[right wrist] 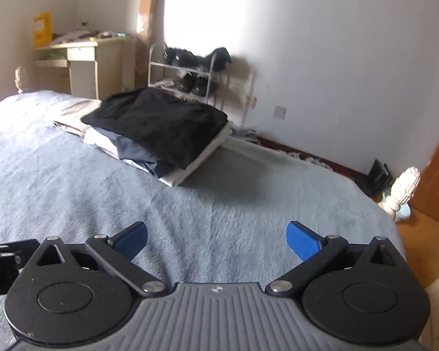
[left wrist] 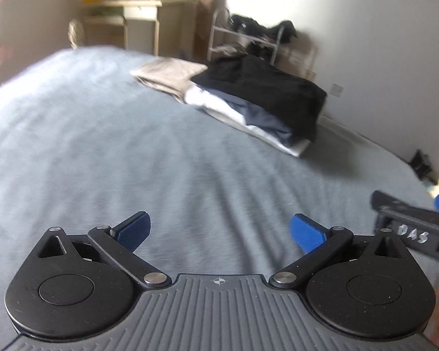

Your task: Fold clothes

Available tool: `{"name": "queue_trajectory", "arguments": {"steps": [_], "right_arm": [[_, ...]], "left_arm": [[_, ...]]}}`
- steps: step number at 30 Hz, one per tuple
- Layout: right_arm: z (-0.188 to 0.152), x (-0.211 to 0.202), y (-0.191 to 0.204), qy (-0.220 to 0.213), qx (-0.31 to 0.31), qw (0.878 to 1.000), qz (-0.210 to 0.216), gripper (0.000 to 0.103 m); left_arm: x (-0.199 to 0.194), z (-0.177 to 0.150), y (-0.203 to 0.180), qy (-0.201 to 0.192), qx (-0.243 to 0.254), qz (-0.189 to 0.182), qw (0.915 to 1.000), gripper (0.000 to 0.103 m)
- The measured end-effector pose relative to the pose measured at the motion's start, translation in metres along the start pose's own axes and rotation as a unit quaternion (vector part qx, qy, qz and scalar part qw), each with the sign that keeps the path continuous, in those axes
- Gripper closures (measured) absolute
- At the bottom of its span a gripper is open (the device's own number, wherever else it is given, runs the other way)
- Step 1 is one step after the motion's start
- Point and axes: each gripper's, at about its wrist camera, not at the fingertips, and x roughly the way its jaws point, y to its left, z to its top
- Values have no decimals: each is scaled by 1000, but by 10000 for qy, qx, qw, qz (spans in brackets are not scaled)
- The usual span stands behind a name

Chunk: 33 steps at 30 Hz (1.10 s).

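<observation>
Your left hand-held gripper (left wrist: 219, 232) and right hand-held gripper (right wrist: 216, 241) are spread, holding nothing; folded stack (right wrist: 158, 128) sits mid-frame on bed (right wrist: 73, 181), no loose garment visible.

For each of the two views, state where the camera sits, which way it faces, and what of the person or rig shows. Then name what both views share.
Left wrist: sits behind the open left gripper, facing across the bed; the right gripper's body shows at the right edge.
Right wrist: sits behind the open right gripper, facing likewise.
Shared: the stack of folded clothes, desk and shoe rack.
</observation>
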Motion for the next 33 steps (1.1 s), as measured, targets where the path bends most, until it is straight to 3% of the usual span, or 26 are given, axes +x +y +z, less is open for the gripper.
{"name": "queue_trajectory", "arguments": {"steps": [4,9,22,33], "right_arm": [[-7,-22,-5,-141,115,9997,162,0],[-15,-44,-18,-201,234,9990,338,0],[-28,-72,-59,-314,533,9973,398,0],[-38,-79,-80,-361,717,9963,302,0]], "left_arm": [[-19,-13,0,-119,212,218,9995,0],[-36,-18,2,-205,-86,177,9996,0],[-89,-28,-54,-805,264,30,9964,0],[-85,-32,-82,-797,366,-159,9960,0]]}}
